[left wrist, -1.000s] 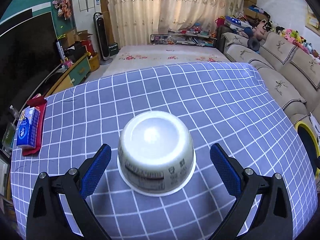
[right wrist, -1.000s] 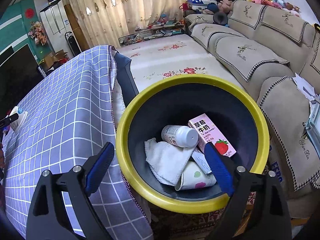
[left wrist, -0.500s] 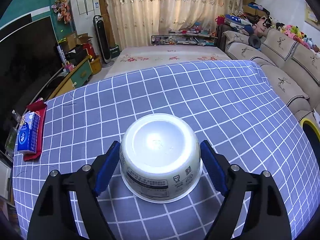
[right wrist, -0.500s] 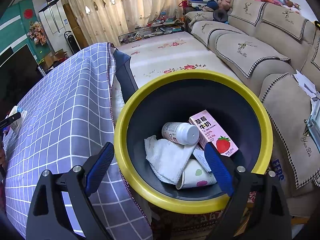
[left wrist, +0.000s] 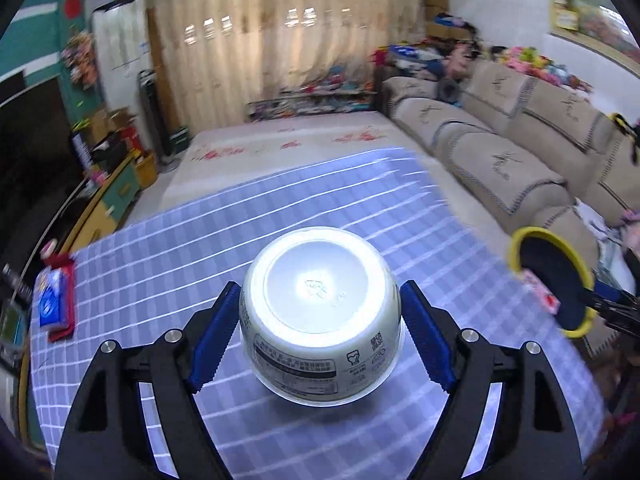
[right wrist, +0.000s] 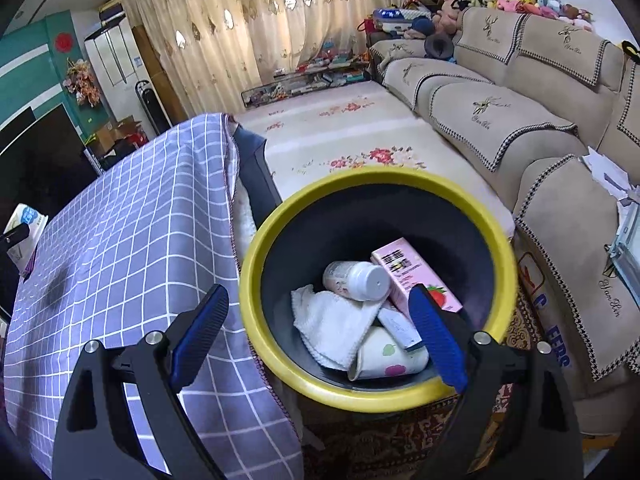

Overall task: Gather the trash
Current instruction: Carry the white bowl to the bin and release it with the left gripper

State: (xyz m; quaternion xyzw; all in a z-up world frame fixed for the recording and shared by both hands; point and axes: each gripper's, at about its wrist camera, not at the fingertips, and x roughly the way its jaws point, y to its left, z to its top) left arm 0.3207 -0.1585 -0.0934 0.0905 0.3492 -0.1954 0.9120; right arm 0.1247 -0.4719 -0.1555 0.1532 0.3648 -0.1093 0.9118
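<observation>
Since a second ago the left gripper (left wrist: 320, 330) has closed its jaws onto the upturned white bowl (left wrist: 320, 312), which then sat free on the checked tablecloth (left wrist: 168, 256) between wide-spread pads, and the blurred grid suggests the bowl is now lifted clear of the cloth. From the left wrist, both blue pads (left wrist: 210, 340) press the bowl's sides just above its rim, base facing the camera, and the yellow-rimmed bin (left wrist: 516, 248) shows well off to the right past the table edge, with the right gripper's fingers beside it. To carry well, I judge the squeeze should stay even and gentle, since a thin bowl may flex and pop out, and the swing toward the bin should be smooth rather than quick. From the right wrist, the right gripper (right wrist: 320, 332) hangs with jaws spread and nothing between them, above the bin (right wrist: 256, 240), which holds a white cloth (right wrist: 332, 324), a small white bottle (right wrist: 356, 280), a pink carton (right wrist: 404, 276) and a paper cup (right wrist: 388, 356). It likely needs to draw aside so the bowl can drop over the middle of the opening.
</observation>
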